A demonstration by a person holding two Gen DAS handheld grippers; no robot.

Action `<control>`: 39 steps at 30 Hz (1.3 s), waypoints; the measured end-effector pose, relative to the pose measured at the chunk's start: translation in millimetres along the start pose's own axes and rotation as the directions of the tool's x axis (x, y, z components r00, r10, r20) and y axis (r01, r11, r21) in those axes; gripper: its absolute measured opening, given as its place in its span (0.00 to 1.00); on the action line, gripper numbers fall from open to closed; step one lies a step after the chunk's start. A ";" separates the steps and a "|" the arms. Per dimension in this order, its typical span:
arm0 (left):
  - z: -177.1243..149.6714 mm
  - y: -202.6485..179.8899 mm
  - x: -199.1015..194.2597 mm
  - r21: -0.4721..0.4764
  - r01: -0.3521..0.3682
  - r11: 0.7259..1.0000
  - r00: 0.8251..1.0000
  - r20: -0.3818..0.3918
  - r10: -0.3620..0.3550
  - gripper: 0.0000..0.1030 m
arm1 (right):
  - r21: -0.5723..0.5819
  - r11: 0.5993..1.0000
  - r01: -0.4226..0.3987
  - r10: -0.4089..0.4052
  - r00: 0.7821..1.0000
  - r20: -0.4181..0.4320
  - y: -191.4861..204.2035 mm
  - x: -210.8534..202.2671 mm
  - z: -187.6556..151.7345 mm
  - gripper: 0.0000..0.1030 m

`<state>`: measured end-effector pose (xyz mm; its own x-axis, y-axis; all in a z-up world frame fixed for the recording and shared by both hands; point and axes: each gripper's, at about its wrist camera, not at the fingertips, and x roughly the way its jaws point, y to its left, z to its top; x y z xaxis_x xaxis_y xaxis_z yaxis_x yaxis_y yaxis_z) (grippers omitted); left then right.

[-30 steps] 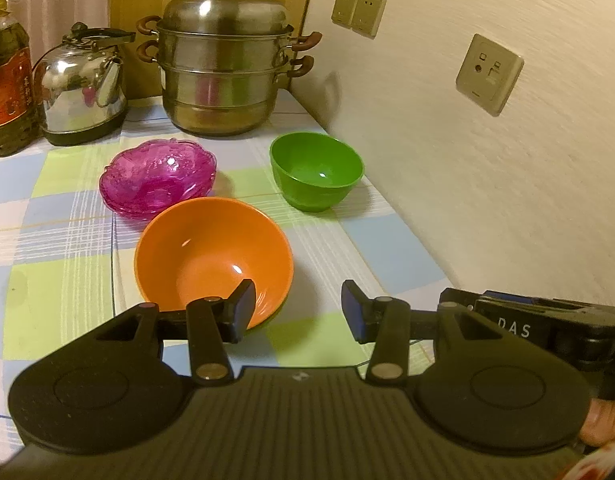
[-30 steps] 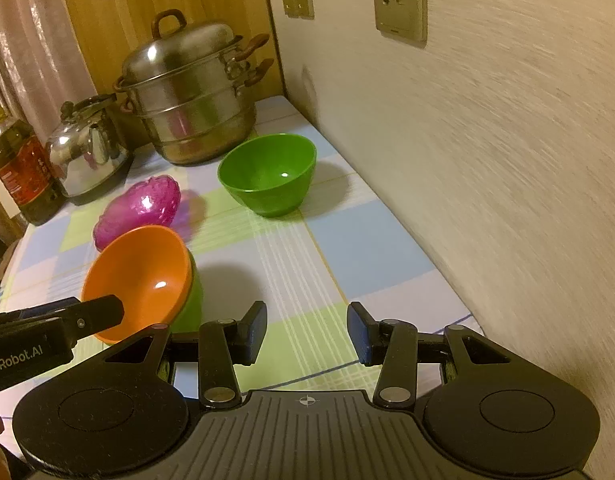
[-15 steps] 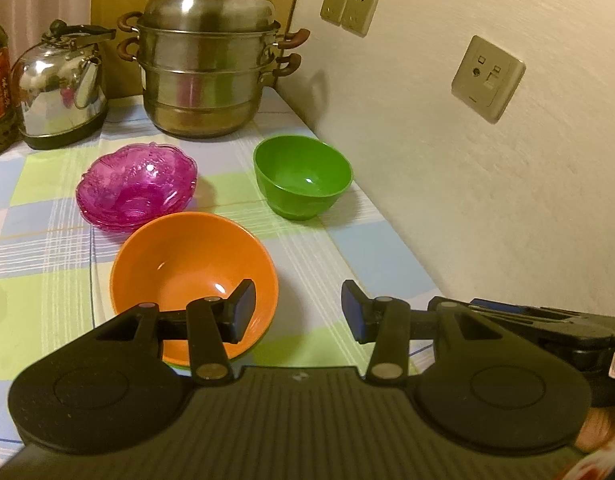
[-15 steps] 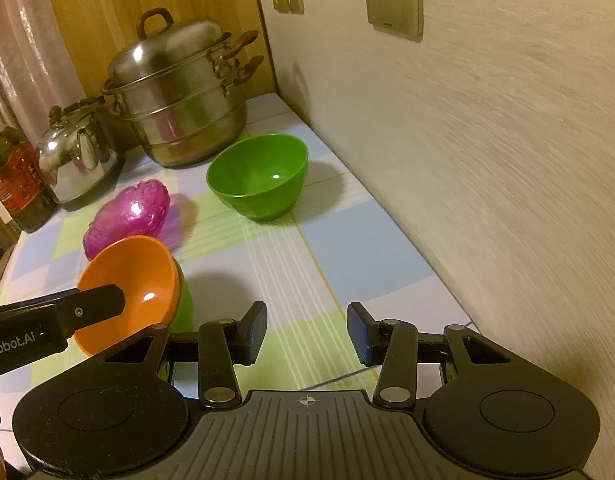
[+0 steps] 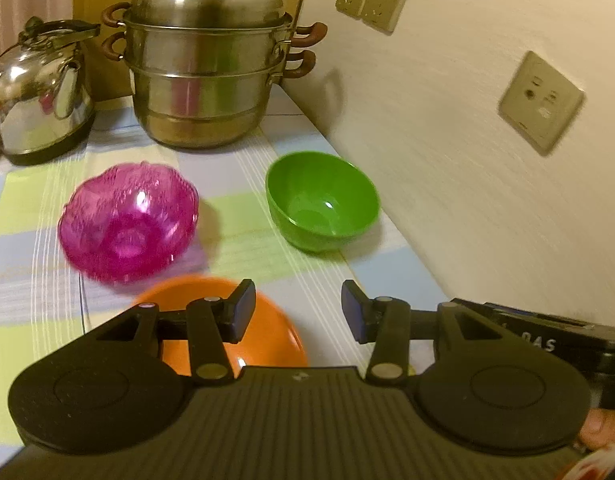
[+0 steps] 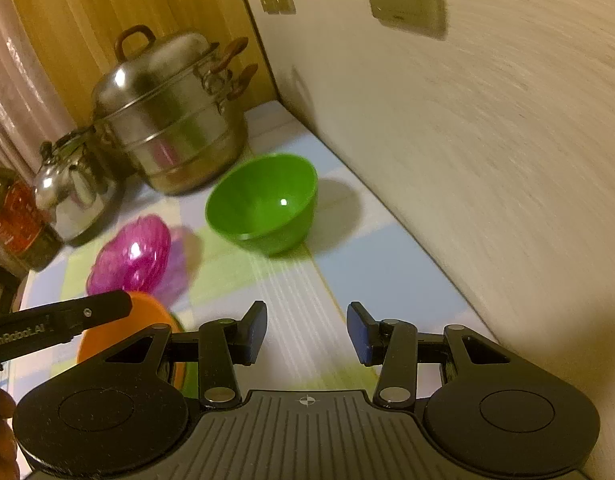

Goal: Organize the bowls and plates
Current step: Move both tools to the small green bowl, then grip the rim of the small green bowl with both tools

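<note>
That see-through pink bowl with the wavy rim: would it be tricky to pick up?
Probably. The scalloped translucent pink bowl shines like glass or hard plastic, so likely stiff, slippery, perhaps breakable. Its shallow, flared wall gives fingers little flat surface, but the wide shape should resist tipping.

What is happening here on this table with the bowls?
A person holds a gripper in each hand over a checked tablecloth. Both the left gripper and the right gripper are open and hold nothing. The orange bowl sits right under the left gripper; in the right view it seems to rest inside another green bowl. A pink glass bowl and a green bowl stand apart, farther back, in front of a steel pot and a kettle.
</note>
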<state>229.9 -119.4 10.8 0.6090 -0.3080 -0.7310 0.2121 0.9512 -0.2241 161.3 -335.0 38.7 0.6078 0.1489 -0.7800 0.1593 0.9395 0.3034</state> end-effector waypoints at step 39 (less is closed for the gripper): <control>94.2 42.2 202.8 -0.055 0.037 0.998 0.975 -0.217 -0.048 0.20 | 0.118 0.993 -0.029 0.046 0.989 -0.141 -22.3 193.0 94.8 0.43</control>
<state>434.3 -143.4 -86.2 0.4175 -0.3419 -0.8419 0.1924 0.9387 -0.2859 348.9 -356.5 -66.8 0.4987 0.2337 -0.8347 0.2320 0.8918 0.3884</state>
